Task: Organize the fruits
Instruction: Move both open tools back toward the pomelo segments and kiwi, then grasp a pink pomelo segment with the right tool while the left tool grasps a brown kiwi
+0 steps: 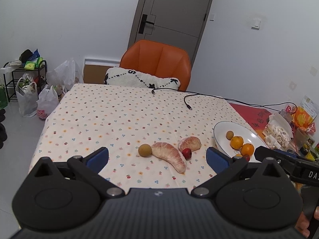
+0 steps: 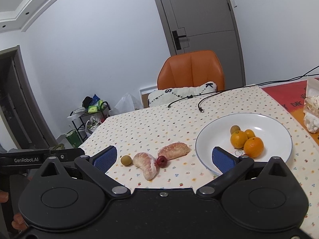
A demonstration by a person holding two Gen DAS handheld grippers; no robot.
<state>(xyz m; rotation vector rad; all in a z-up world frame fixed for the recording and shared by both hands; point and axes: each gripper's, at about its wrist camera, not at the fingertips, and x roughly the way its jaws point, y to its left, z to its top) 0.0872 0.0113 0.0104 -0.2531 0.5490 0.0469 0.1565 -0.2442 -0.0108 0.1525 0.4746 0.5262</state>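
Note:
On the dotted tablecloth lie two peeled pomelo segments, a long curved one (image 1: 171, 156) (image 2: 146, 164) and a shorter one (image 1: 189, 143) (image 2: 173, 150). A small red fruit (image 1: 187, 153) (image 2: 161, 161) sits between them, and a brown longan (image 1: 145, 150) (image 2: 126, 160) lies to their left. The white plate (image 1: 221, 137) (image 2: 207, 139) on the right holds oranges (image 1: 236, 142) (image 2: 253, 147), a longan (image 2: 234, 129) and another small red fruit (image 1: 247, 157). My left gripper (image 1: 157, 159) is open just short of the segments. My right gripper (image 2: 164, 160) is open too, its right finger over the plate's near rim.
Two black cable ends (image 1: 189, 107) (image 2: 201, 110) lie on the far part of the table. An orange chair (image 1: 157, 59) with a white cushion (image 1: 141, 78) stands behind it. Snack packets and wrappers (image 1: 283, 131) crowd the red mat at the right. Bags and a shelf (image 1: 28, 87) stand on the floor at the left.

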